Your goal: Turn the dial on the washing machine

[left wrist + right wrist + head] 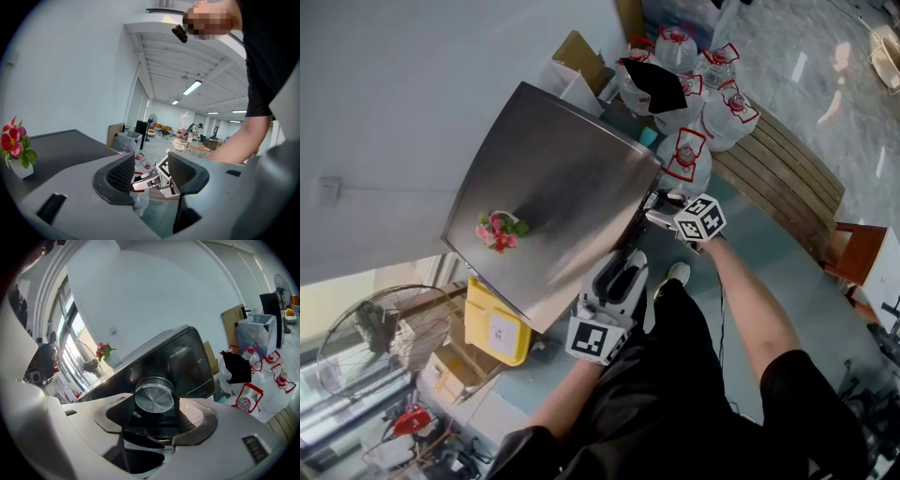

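Head view: arm point(757, 302) outstretched, right tool point(654, 204) grips dial point(154, 399).

A round, brushed-metal dial point(153, 397) is seen at the centre of the frame. It is gripped between the two jaws of the right tongs point(156, 404), whose pads are pressed to its left and right sides. The dial is mounted on the dark front panel of the washing machine point(187, 363), which is tilted across the middle of the frame. A small pot of red flowers point(104, 351) is set on the machine's top, left of centre. Water bottles point(247, 398) are grouped at the right, beside the machine.
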A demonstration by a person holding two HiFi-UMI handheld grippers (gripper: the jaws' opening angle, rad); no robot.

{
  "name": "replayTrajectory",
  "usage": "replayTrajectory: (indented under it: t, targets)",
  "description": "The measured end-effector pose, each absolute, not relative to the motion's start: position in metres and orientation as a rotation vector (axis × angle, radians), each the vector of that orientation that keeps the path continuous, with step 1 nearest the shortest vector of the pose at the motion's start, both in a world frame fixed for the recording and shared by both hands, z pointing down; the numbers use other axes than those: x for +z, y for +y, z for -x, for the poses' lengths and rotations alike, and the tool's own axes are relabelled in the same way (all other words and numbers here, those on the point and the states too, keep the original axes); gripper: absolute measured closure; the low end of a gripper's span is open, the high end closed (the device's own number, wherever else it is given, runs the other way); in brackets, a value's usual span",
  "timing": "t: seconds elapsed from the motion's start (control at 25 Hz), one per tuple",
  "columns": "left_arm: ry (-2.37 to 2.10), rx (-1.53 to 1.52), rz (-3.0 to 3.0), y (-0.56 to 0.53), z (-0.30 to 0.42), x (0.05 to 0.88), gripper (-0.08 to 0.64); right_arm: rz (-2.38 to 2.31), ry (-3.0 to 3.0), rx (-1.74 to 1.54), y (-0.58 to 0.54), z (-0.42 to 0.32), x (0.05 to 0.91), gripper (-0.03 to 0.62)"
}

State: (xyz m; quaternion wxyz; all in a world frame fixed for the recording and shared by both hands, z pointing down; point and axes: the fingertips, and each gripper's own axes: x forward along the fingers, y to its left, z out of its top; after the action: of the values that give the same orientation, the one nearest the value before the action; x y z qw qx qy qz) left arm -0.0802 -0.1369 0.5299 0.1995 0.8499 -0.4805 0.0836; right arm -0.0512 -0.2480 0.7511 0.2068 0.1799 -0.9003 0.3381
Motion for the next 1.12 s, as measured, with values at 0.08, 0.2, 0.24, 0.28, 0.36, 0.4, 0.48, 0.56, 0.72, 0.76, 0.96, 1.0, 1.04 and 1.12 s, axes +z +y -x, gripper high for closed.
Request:
replayTrajectory:
  t: [0.08,0.2,0.24,0.28,0.36,0.4,0.48,0.56,0.72,0.76,0.96,1.0,1.04,1.12]
  targets:
    - [-1.342,0.233,-2.377,-0.136,0.081,0.531,0.360,-0.510,-2.507,0.930,-0.248,0.053,0.751,0.342]
    - [-1.334,0.230,-2.379,-0.136,0.080,0.531,0.360,-0.539,-2.506,0.907,-0.246,0.051,0.750,0.342]
    - [-1.331,0.227,-2.382,-0.136,0.080,0.531,0.360,-0.560,-2.506,0.900,-0.246,0.048,0.749,0.342]
    - [-1.328,0.223,-2.387,-0.137,0.080,0.530,0.360,-0.589,-2.506,0.894,-0.246,0.044,0.748,0.342]
    - [-1.319,0.216,-2.394,-0.138,0.081,0.530,0.360,-0.662,-2.501,0.880,-0.244,0.035,0.745,0.342]
    - [-1.313,0.214,-2.398,-0.138,0.081,0.530,0.360,-0.697,-2.498,0.878,-0.241,0.030,0.743,0.342]
    - [-1.296,0.208,-2.412,-0.138,0.079,0.529,0.360,-0.754,-2.497,0.885,-0.233,0.020,0.736,0.342]
    - [-1.273,0.206,-2.434,-0.136,0.075,0.525,0.360,-0.807,-2.496,0.897,-0.224,0.008,0.725,0.342]
    - [-1.212,0.186,-2.514,-0.140,0.064,0.514,0.360,-0.930,-2.487,0.918,-0.211,-0.019,0.696,0.342]
    - [-1.199,0.174,-2.525,-0.141,0.061,0.509,0.360,-0.965,-2.484,0.922,-0.208,-0.026,0.687,0.344]
    - [-1.111,0.122,-2.574,-0.140,0.046,0.487,0.374,-1.190,-2.467,0.912,-0.184,-0.066,0.634,0.419]
    - [-1.088,0.112,-2.586,-0.141,0.043,0.483,0.383,-1.239,-2.472,0.891,-0.180,-0.074,0.621,0.444]
    - [-1.064,0.103,-2.598,-0.141,0.040,0.479,0.388,-1.281,-2.474,0.866,-0.174,-0.082,0.609,0.463]
    - [-1.012,0.089,-2.622,-0.141,0.032,0.474,0.391,-1.350,-2.470,0.820,-0.161,-0.097,0.586,0.483]
